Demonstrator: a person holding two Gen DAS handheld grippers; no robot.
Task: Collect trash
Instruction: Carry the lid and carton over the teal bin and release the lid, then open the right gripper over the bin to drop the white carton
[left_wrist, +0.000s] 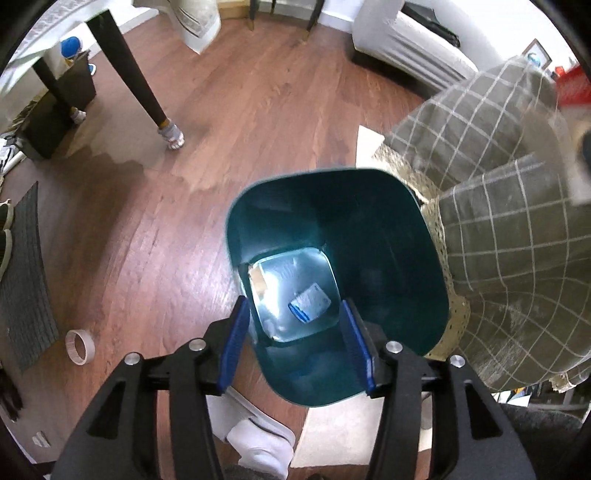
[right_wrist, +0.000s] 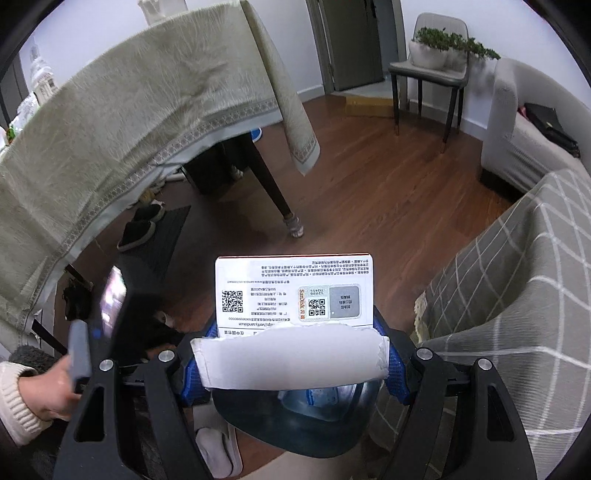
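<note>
A dark teal trash bin (left_wrist: 388, 236) stands on the wood floor next to a plaid-covered seat. At its bottom lie a small blue-and-white packet (left_wrist: 309, 303) and a tan scrap (left_wrist: 258, 281). My left gripper (left_wrist: 295, 336) hovers over the bin's near rim, open and empty. My right gripper (right_wrist: 291, 354) is shut on a white card package (right_wrist: 293, 291) with QR codes and a torn, curled flap, held above the bin's rim (right_wrist: 295, 428). The package shows blurred at the right edge of the left wrist view (left_wrist: 572, 88).
A plaid-covered seat (left_wrist: 509, 206) is right of the bin. A dark table leg (left_wrist: 147, 99) with a sock and a cloth-draped table (right_wrist: 110, 140) are to the left. A tape roll (left_wrist: 79, 347) and a mat (left_wrist: 26, 284) lie on the floor. A white slipper (left_wrist: 255, 432) is near.
</note>
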